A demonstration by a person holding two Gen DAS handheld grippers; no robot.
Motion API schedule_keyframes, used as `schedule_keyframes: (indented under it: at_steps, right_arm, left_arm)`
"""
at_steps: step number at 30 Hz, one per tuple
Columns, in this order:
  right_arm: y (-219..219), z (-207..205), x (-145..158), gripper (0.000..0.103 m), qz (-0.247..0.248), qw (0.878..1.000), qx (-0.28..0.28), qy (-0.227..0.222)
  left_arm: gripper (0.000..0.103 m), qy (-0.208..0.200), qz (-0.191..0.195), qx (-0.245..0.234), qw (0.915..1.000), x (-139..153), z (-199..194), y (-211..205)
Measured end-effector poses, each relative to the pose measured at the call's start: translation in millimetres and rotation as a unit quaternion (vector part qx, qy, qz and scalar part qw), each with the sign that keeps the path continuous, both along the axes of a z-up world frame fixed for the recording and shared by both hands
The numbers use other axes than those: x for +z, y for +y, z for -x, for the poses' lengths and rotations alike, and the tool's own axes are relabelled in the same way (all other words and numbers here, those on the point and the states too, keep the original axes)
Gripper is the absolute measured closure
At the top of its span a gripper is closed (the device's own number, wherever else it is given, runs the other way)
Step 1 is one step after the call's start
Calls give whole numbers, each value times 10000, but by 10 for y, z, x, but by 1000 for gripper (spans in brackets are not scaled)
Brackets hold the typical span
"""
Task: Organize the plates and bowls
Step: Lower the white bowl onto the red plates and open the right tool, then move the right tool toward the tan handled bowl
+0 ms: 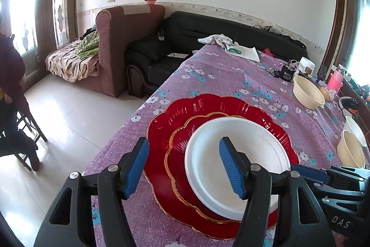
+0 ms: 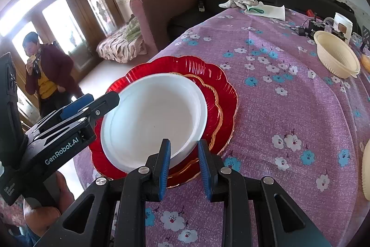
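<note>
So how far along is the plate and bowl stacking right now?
Done: the white plate sits on the small red plate, which sits on the large red plate. In hand: nothing; the left gripper is open over the stack, and the right gripper straddles the white plate's rim, gripping nothing. Left: the cream bowls remain scattered.

A table (image 2: 266,108) carries everything, covered by a purple cloth (image 1: 222,78) printed with white and blue flowers. Near its front edge lies a large red scalloped plate (image 2: 203,68), flat on the cloth. Toward the right side a cream ribbed bowl (image 2: 335,57) sits tilted, and two more cream bowls (image 1: 351,142) stand close together at the right edge. At the far end lie a crumpled white rag (image 1: 217,39) and a flat white sheet (image 1: 247,52); a small black box with cables (image 2: 314,29) and a white jar (image 2: 343,24) are beyond the tilted bowl.
</note>
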State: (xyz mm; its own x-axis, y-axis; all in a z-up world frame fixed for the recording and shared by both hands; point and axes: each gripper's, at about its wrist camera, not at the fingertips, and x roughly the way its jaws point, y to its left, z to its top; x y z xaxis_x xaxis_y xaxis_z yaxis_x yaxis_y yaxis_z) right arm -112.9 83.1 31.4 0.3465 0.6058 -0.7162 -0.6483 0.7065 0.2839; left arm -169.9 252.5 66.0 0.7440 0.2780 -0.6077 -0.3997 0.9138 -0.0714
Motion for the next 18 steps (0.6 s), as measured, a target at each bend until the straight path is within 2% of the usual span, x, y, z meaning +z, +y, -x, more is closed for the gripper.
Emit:
schedule_keyframes:
  at_steps: [11,18]
  right_arm:
    - [-349,-52,13,74,-239,9991,-282,194]
    - [-726,-58,12,74,-402,9973,-593,138]
  left_arm:
    - [36,-74,-146,-129,9998,131,35,-183]
    - [35,-84,-346,-537,9979,209,3,-601]
